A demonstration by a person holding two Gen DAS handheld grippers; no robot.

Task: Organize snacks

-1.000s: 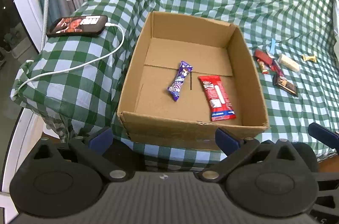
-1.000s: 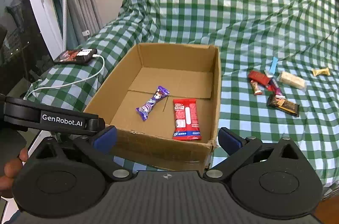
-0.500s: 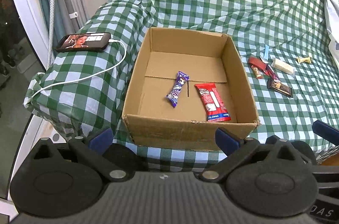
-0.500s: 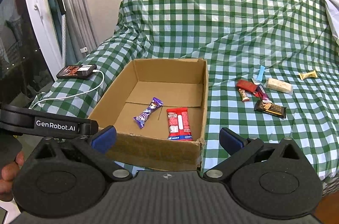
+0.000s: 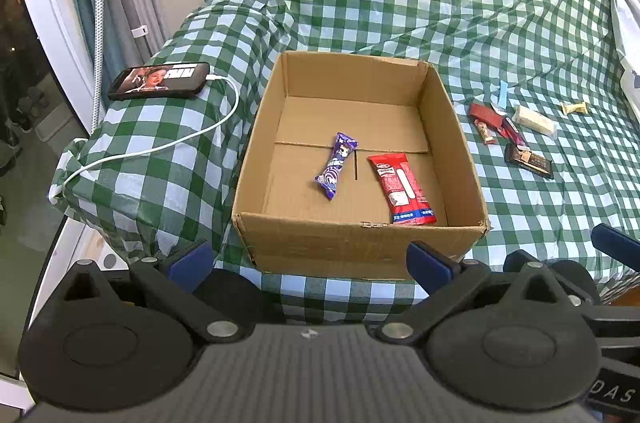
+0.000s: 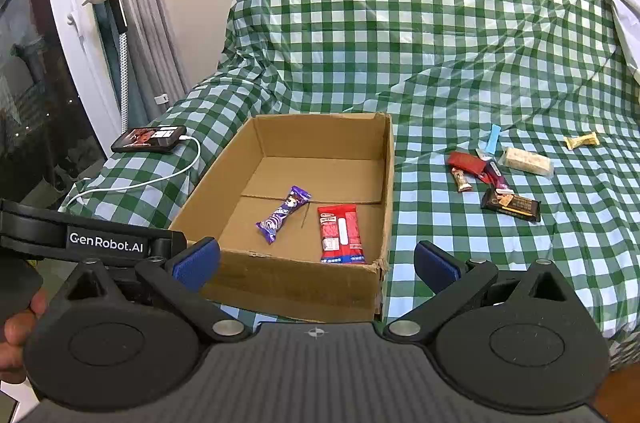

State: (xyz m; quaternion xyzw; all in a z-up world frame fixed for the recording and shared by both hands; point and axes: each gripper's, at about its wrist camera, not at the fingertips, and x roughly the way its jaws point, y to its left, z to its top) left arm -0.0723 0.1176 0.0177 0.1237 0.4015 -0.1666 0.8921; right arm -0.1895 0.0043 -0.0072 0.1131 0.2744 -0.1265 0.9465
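An open cardboard box (image 5: 360, 247) (image 6: 288, 279) sits on a green checked cover. Inside it lie a purple snack bar (image 5: 336, 165) (image 6: 283, 213) and a red snack packet (image 5: 401, 187) (image 6: 341, 233). To the right of the box, several loose snacks lie on the cover: a red wrapper (image 6: 464, 161), a white bar (image 6: 526, 161), a dark chocolate bar (image 6: 511, 205) (image 5: 529, 161), a small gold candy (image 6: 582, 141). My left gripper (image 5: 308, 261) hangs open in front of the box's near wall, holding nothing. My right gripper (image 6: 316, 263) is open and empty too, just before the box's near right corner.
A phone (image 5: 160, 81) (image 6: 149, 139) with a lit screen lies left of the box, a white cable (image 5: 160, 147) trailing from it. Curtains and a window frame (image 6: 80, 71) stand at the far left. A hand (image 6: 16, 327) holds the left gripper's handle.
Both grippers have pulled back and up from the box, so more of the checked cover and wall shows. The box and snacks have not moved.
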